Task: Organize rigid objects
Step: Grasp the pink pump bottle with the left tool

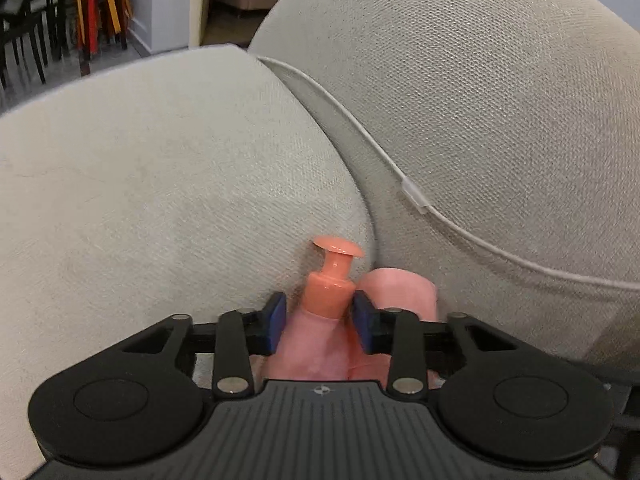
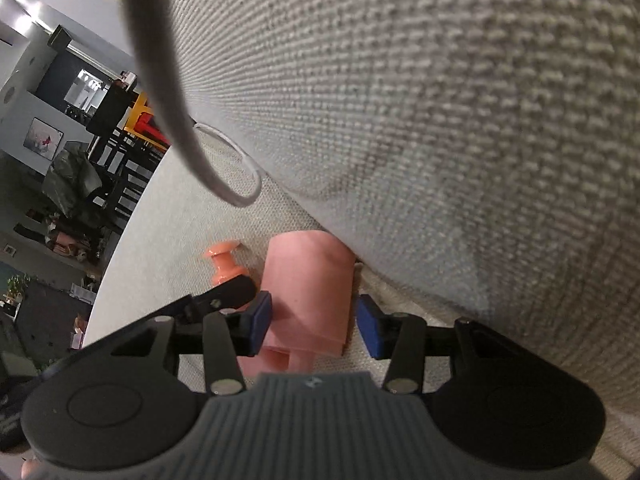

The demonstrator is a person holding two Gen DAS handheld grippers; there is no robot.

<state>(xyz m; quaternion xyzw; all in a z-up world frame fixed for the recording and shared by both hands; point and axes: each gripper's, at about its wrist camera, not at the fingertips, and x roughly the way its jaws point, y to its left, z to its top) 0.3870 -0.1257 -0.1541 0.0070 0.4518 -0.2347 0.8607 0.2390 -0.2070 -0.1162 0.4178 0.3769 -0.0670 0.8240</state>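
Note:
A pink pump bottle [image 1: 326, 292] lies on the grey sofa seat [image 1: 160, 184], its salmon pump head pointing away from me. My left gripper [image 1: 320, 322] is shut on the bottle's neck collar, the right blue pad [image 1: 366, 320] touching it. A second pink tube-shaped container [image 1: 404, 290] lies just right of it against the back cushion [image 1: 480, 100]. In the right wrist view my right gripper [image 2: 312, 326] is open with its blue pads on either side of that pink container [image 2: 308, 292], not touching. The pump head [image 2: 224, 262] and the left gripper's black finger [image 2: 224, 300] show at left.
A white cable [image 1: 360, 132] with a clear clip runs along the crease between seat and back cushion; it loops near the right camera [image 2: 224, 184]. Beyond the sofa edge are black chairs, red and yellow stools [image 1: 100, 12] and a cluttered room.

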